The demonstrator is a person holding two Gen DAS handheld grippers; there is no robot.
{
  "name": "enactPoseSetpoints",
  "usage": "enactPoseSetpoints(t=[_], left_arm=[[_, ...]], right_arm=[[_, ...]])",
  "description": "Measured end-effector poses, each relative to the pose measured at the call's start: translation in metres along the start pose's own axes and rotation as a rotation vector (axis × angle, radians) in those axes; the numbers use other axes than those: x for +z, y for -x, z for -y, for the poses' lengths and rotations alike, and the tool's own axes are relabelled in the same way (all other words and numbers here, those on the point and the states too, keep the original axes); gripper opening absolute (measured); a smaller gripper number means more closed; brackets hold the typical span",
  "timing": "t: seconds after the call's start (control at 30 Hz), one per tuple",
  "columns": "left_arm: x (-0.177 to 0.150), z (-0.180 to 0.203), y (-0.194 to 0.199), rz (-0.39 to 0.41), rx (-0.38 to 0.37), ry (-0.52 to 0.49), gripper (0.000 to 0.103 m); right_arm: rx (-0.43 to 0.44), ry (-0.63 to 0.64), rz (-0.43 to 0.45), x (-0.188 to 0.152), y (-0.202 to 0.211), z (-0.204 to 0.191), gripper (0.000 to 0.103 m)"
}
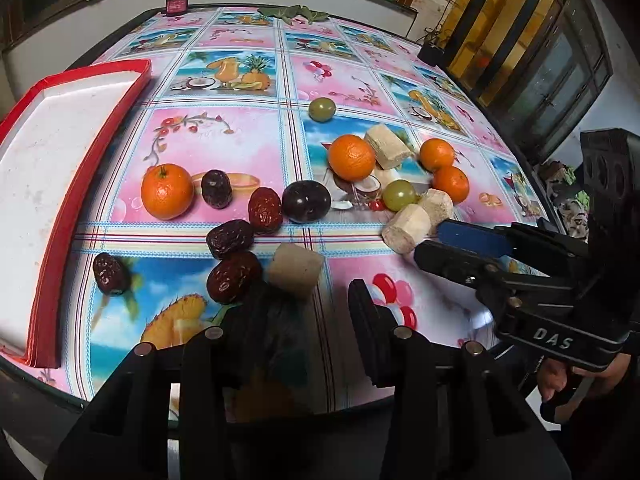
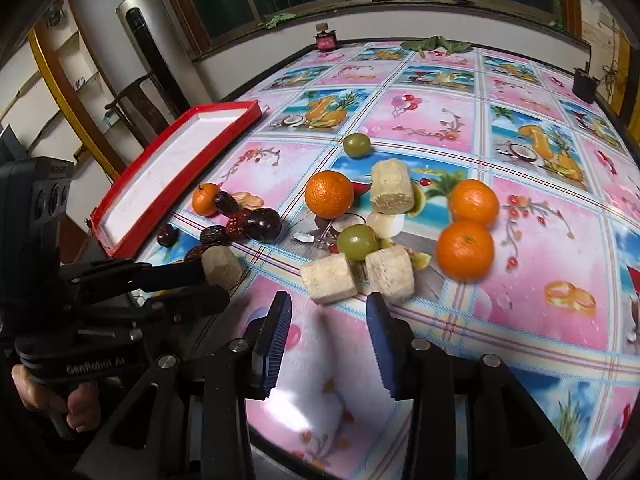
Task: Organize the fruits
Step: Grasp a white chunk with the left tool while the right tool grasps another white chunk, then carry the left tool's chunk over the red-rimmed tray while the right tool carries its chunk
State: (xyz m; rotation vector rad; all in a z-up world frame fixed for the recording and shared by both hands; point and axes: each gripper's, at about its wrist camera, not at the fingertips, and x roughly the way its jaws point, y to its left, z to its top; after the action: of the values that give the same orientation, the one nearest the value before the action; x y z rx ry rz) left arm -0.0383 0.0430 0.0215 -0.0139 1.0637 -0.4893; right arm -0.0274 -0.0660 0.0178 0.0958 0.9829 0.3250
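The right gripper's (image 2: 328, 340) blue-padded fingers (image 2: 276, 344) are spread, hovering over bare tablecloth just short of two pale cut chunks (image 2: 329, 278). The left gripper (image 1: 308, 320) is also spread, a tan chunk (image 1: 295, 271) touching its left finger. On the table (image 2: 520, 280), oranges (image 2: 464, 250), green grapes (image 2: 357, 242), red dates (image 1: 265, 210) and a dark plum (image 1: 306, 201) lie scattered mid-table. A red-rimmed white tray (image 1: 60, 152) sits at the left edge.

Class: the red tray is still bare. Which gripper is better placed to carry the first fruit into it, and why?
Left. The left gripper is open over the red dates, which lie nearest the red tray. The right gripper faces sugarcane chunks farther away.
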Motion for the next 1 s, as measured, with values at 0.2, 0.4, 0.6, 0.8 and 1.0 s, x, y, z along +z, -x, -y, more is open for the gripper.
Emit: enactPoseSetpoints(t=[0.2,0.4,0.6,0.8,1.0], left_arm=[[0.008,-0.001,-0.006,-0.006,0.011,-0.015,0.040],[0.007,0.002,-0.008,-0.003,0.022,-0.028,0.029],[0.008,-0.003,0.003,0.017,0.003,0.000,0.029],[0.010,-0.014,0.030,0.072,0.029,0.022,0.029],[0.010,-0.037,0.056,0.115,0.073,0.058,0.029]], right_arm=[[-0.018,0.037,-0.023,0.008,-0.016,-0.003,0.042],[-0.036,0.067,-0.032,0.010,-0.025,-0.006,0.031],[-0.019,0.063,-0.015,0.009,-0.016,-0.009,0.030],[-0.002,0.070,0.007,0.010,-0.006,-0.017,0.030],[0.026,0.088,0.029,0.014,0.003,-0.029,0.030]])
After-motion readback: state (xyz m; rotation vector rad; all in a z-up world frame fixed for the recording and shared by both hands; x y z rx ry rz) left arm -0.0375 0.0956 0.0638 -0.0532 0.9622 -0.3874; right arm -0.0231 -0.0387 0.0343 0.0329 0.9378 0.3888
